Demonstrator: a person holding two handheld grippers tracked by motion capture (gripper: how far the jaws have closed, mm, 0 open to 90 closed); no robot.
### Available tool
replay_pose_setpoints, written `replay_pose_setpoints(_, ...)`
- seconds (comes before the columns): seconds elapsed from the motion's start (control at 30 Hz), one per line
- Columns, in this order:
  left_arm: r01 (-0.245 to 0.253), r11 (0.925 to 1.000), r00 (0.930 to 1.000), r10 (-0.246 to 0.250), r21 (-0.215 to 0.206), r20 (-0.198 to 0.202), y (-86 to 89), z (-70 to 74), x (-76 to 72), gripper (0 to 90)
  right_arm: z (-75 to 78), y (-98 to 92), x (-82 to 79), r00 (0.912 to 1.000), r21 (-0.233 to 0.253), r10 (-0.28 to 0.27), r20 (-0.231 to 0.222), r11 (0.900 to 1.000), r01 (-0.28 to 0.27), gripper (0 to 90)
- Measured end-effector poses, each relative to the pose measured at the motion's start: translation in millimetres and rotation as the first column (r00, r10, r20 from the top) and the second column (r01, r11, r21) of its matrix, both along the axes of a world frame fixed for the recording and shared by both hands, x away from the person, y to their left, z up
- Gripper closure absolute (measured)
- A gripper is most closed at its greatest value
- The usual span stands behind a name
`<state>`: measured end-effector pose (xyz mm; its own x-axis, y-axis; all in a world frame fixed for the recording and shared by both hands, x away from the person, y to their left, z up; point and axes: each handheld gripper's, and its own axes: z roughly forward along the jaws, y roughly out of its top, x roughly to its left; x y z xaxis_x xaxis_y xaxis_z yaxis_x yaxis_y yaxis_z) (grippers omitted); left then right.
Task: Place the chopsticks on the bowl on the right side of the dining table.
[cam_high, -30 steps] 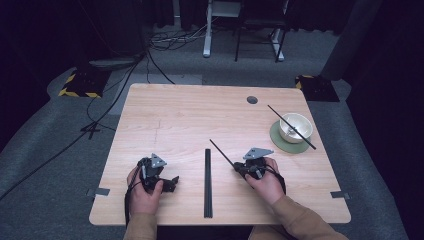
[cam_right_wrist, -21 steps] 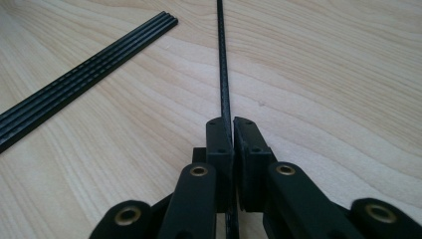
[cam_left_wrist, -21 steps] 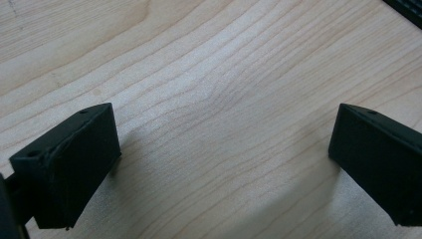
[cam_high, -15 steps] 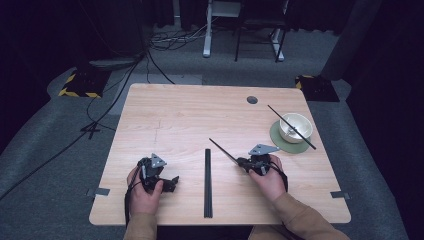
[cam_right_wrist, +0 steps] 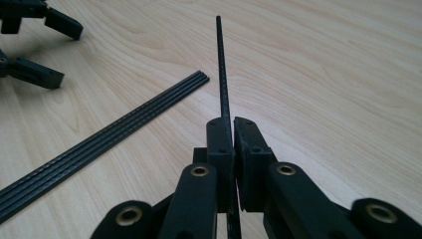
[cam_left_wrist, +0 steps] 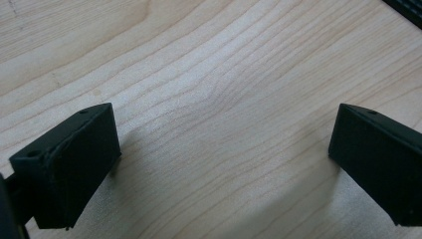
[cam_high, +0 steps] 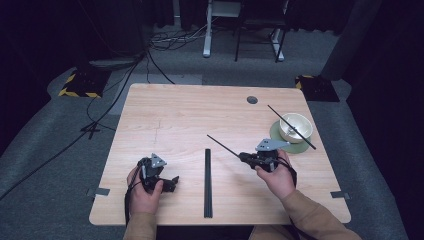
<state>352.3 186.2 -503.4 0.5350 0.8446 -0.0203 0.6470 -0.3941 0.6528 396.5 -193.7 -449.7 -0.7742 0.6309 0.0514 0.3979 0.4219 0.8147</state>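
One thin black rod [cam_right_wrist: 222,69] is pinched in my right gripper [cam_high: 251,158], pointing toward the table's far left; my left gripper [cam_high: 167,183] rests wide open, empty.

Right gripper [cam_right_wrist: 232,130]: jaws closed on thin black rod [cam_right_wrist: 221,69]
Strip bundle [cam_right_wrist: 104,137]: flat on wooden table [cam_right_wrist: 338,74], left of rod
Left gripper [cam_right_wrist: 32,30]: upper left, jaws apart
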Motion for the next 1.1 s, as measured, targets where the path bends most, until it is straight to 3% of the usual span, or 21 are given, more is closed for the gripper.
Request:
replay_pose_setpoints(0.63, 0.010, 0.9999, 0.9999, -0.010, 0.004, -0.004, -1.4, 0.6, 5.0, 0.0, 58.8, -32.5, -7.7, 0.9980, 0.062, 0.042, 0.048, 0.997, -0.045, 86.7)
replay_pose_setpoints(1.1, 0.017, 0.9998, 0.9999, -0.017, 0.004, -0.001, -2.8, 0.6, 10.1, 0.0, 88.5, -69.1, -0.2, 0.9959, 0.058, -0.014, 0.089, 0.998, 0.008, 86.7)
